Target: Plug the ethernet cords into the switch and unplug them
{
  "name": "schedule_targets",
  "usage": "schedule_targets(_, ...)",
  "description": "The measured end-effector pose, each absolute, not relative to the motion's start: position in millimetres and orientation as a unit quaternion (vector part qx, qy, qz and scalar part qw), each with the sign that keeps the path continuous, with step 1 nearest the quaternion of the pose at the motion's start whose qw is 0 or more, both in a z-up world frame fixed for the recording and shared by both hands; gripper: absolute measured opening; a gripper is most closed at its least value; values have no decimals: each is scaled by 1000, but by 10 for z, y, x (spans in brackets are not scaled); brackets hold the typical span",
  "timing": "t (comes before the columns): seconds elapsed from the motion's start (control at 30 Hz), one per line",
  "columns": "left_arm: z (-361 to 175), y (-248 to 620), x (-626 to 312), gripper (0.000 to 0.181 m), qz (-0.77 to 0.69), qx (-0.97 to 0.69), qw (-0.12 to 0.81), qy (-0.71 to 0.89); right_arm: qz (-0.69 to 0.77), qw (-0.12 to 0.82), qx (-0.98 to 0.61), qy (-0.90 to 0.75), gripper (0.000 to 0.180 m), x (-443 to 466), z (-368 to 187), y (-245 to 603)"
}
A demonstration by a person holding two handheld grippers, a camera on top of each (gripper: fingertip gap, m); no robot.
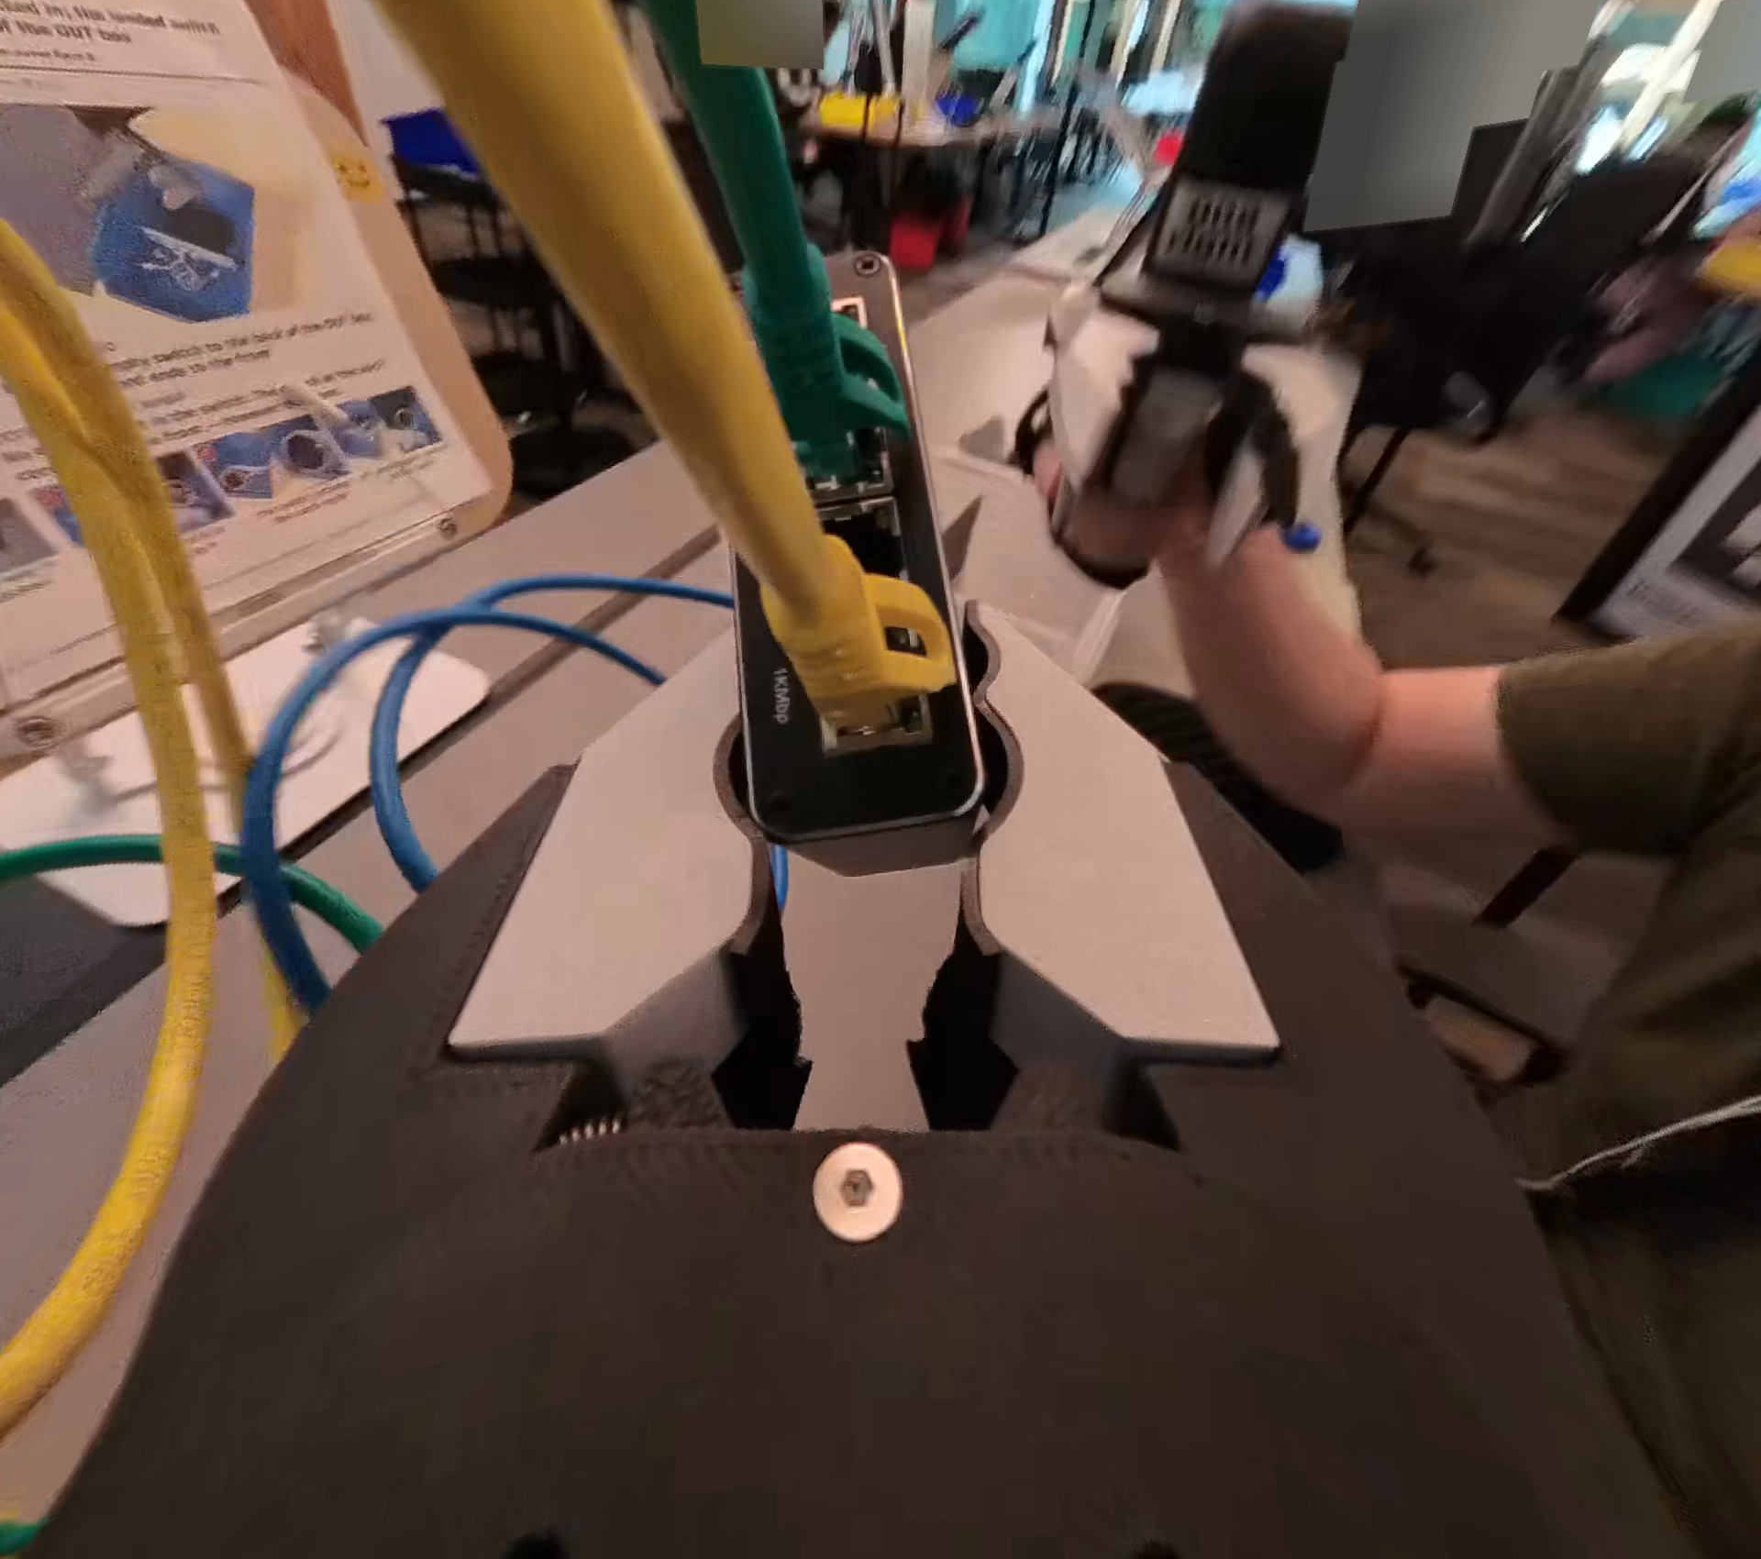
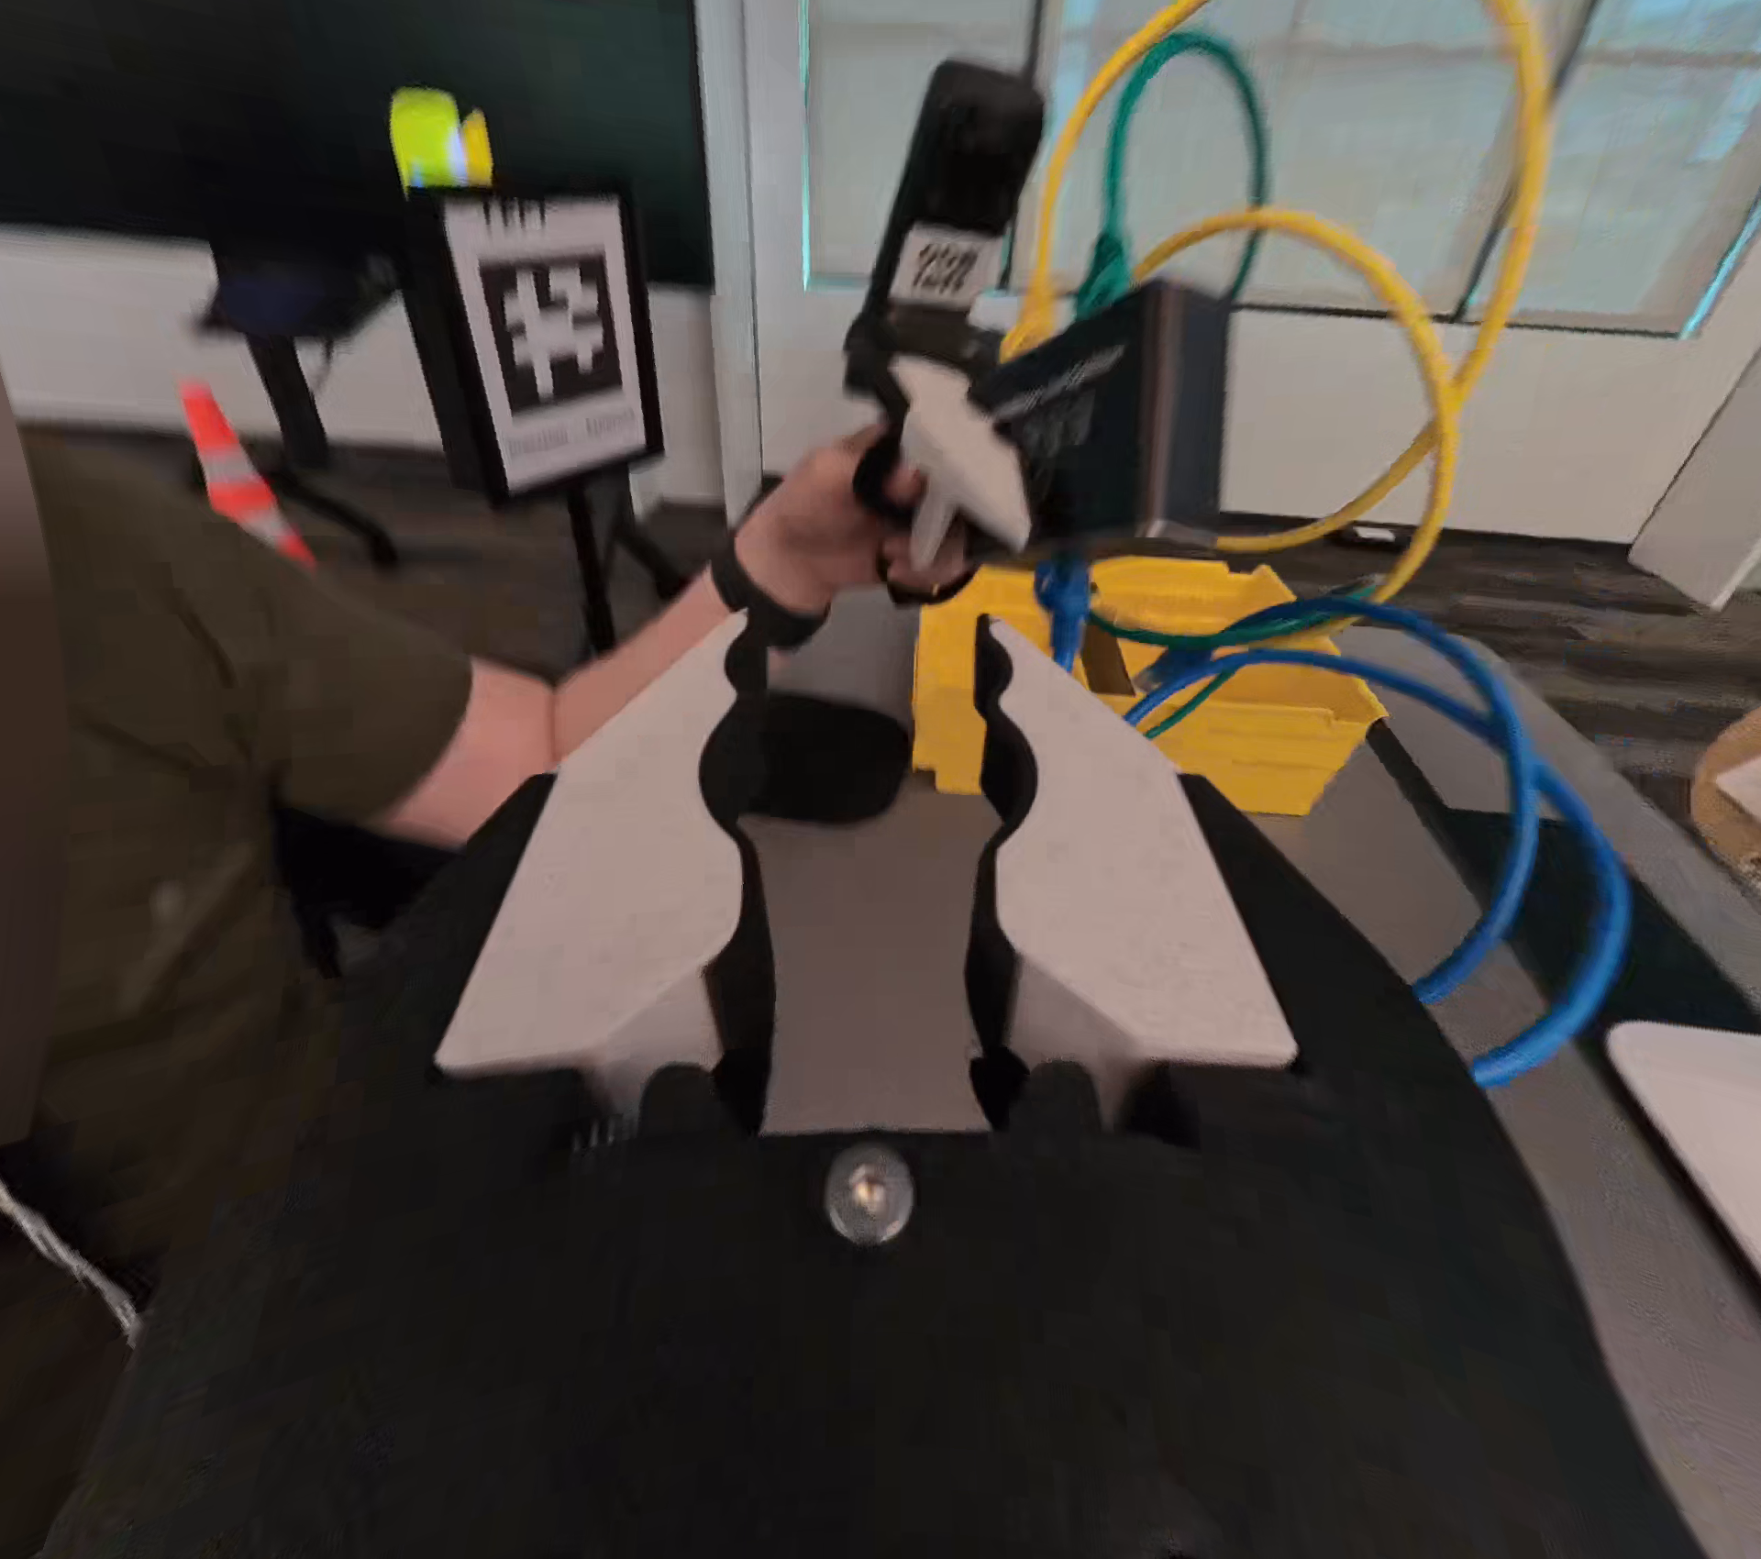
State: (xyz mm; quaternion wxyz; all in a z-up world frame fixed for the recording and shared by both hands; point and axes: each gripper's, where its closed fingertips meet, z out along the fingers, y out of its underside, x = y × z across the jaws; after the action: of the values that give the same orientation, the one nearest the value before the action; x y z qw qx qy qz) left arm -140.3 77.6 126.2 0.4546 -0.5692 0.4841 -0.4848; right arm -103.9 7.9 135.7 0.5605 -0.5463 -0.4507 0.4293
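The left hand-held gripper [image 1: 862,761] has its two pale fingers [image 1: 657,827] clamped on the near end of the black switch [image 1: 862,656], which is lifted clear of the bench [image 1: 572,551] with its port face turned to the camera. The yellow cord [image 1: 610,198] sits plugged into the nearest port, its boot and clip just above the gripper tips. The green cord [image 1: 762,132] is plugged in farther along the same face, and between the two plugs there is an open port. Both cords rise up and out of the top of the left wrist view.

From the right wrist view the switch [image 2: 1096,418] shows in mid-air, held by the left hand-held gripper [image 2: 981,456] in the person's hand [image 2: 819,522]. The yellow cord [image 2: 1429,294] loops wide around it and the green cord [image 2: 1229,113] makes a smaller loop inside.

The right hand-held gripper [image 2: 862,646] stands wide with nothing between its fingers [image 2: 619,846], well apart from the switch. In the left wrist view it [image 1: 1134,456] appears blurred at right.

The blue cord [image 2: 1525,827] hangs from under the switch in a long loop, its loose end lying on the bench [image 2: 1487,989]. A yellow bin [image 2: 1239,722] sits on the bench below the switch. An instruction board [image 1: 210,256] leans at the left of the bench.
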Motion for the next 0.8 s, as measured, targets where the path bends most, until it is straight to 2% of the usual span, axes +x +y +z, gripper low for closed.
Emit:
schedule_targets(0.07,1161,735,-1329,35,-449,-569,456,516,450,567,-568,-391,59,-968,1436,221)
schedule_targets(0.17,1005,549,-1158,35,-437,-554,422,570,433,558,-615,-349,82,-915,1261,518)
schedule_targets(0.23,868,485,-1059,35,-405,-552,409,603,447,545,-624,-338,84,-935,1191,590)
schedule_targets(0.4,719,254,-893,35,-393,-518,382,656,422,509,-641,-390,69,-1046,955,548)
schedule_targets(0.43,681,235,-882,35,-384,-514,381,666,426,505,-632,-406,63,-1074,950,492)
schedule_targets(0.5,594,221,-865,36,-360,-511,378,683,434,485,-618,-442,37,-1135,919,356)
schedule_targets(0.67,552,240,-873,39,-348,-494,388,696,383,504,-609,-478,31,-1139,891,357)
schedule_targets(0.73,601,336,-903,63,-336,-490,421,685,355,534,-609,-467,31,-1097,948,437)
schedule_targets(0.77,612,397,-936,71,-320,-488,441,682,341,547,-611,-459,31,-1048,976,484)
schedule_targets(0.8,620,436,-978,71,-305,-480,457,683,335,559,-609,-452,31,-988,1014,518)
